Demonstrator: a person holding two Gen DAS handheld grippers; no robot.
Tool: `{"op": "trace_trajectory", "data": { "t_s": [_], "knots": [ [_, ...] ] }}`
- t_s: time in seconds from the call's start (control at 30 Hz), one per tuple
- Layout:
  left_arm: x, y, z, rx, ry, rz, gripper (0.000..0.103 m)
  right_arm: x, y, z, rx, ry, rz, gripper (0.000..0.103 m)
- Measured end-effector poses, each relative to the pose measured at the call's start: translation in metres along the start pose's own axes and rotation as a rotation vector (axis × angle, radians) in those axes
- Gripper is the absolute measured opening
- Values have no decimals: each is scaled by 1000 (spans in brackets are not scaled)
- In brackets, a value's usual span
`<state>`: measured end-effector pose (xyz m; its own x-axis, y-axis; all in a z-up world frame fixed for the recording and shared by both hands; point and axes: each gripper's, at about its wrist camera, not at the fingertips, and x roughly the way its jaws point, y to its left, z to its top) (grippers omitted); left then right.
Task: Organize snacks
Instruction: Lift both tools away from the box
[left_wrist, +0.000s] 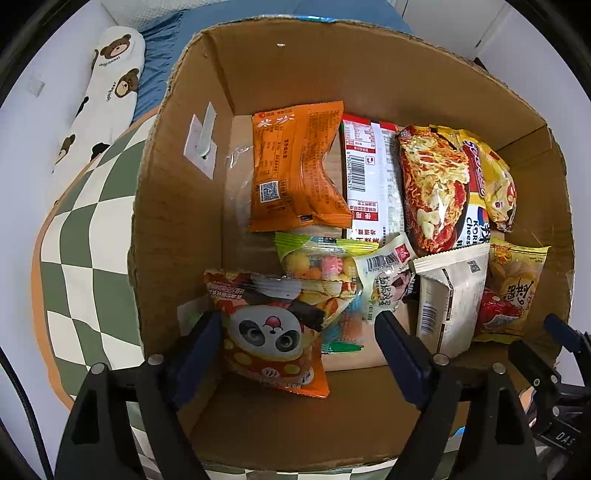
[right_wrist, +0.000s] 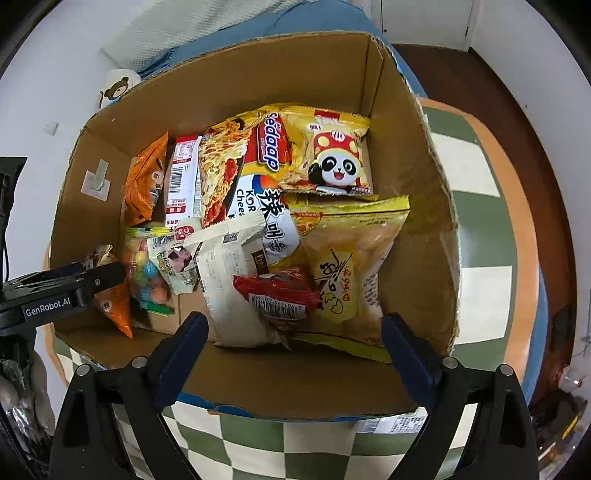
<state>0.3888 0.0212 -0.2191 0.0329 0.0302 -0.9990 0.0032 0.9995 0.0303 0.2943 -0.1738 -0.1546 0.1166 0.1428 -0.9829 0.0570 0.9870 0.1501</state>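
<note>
Cardboard box (right_wrist: 417, 206) on the checked cushion (right_wrist: 480, 229) already holds nearly every snack I see. Noodle packet (right_wrist: 236, 173) lies at the back. Left gripper (left_wrist: 295, 332) fingers spread around the orange panda bag (left_wrist: 266, 332), gripping nothing. Right gripper (right_wrist: 291, 332) open, empty. Little left, I judge.

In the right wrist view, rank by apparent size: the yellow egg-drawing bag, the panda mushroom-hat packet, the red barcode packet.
1. Yellow egg-drawing bag, clearly largest.
2. Panda mushroom-hat packet.
3. Red barcode packet, smallest, though partly tucked among the other bags.
</note>
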Motion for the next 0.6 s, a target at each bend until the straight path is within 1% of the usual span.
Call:
{"op": "trace_trajectory", "data": {
  "t_s": [0.07, 0.33, 0.6],
  "knots": [
    [-11, -5, -5, -12, -29, -18, 85, -4, 0, -1, -2, -17, -11, 97],
    [-51, -20, -34, -18, -156, -50, 85, -31, 7, -11, -30, -113, -66, 97],
    [-92, -28, -69, 9, -298, -43, 85, -70, 17, -33, -57, -238, -111, 97]
  ]
}}
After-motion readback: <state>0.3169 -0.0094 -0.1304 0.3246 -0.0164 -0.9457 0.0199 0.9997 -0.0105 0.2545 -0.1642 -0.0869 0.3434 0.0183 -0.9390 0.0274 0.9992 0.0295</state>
